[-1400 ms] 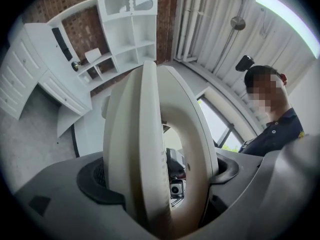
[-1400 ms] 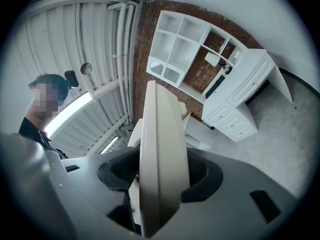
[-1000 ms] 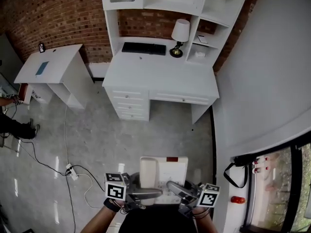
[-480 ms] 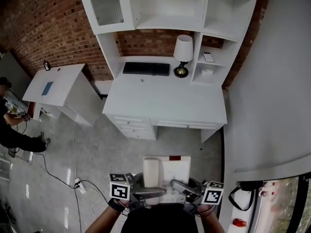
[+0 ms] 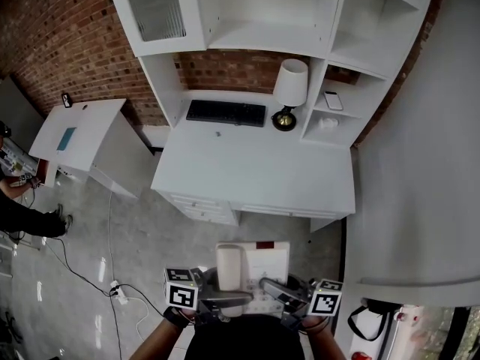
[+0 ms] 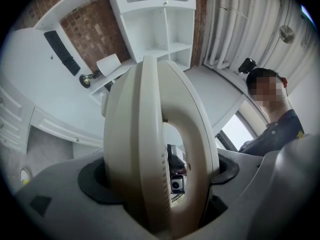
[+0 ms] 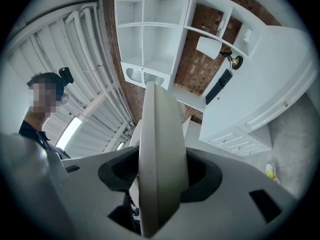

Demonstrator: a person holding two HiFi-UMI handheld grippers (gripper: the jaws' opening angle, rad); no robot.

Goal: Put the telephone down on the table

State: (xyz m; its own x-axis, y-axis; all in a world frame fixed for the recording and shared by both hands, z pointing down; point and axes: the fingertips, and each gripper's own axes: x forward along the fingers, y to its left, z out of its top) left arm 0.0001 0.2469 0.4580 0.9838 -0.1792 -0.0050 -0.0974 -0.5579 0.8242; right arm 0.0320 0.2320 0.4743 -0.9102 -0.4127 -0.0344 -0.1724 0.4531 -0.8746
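Observation:
A cream desk telephone [image 5: 253, 271] with its handset on the left hangs above the floor at the bottom of the head view. My left gripper [image 5: 225, 301] is shut on its handset side [image 6: 150, 144]. On the other side my right gripper [image 5: 273, 292] is shut on the edge of the telephone's base [image 7: 159, 164]. The white table [image 5: 255, 167], a desk with drawers under a shelf unit, stands ahead of the telephone with a strip of floor between them. In both gripper views the telephone fills the gap between the jaws.
At the back of the table lie a black keyboard [image 5: 226, 113] and a lamp [image 5: 289, 88]. A smaller white desk [image 5: 79, 130] stands to the left. A person [image 5: 19, 208] is at the left edge. A power strip with cables [image 5: 116, 289] lies on the floor.
The table and shelves have come nearer and fill more of the head view. Both grippers still hold the telephone in the same place in the view.

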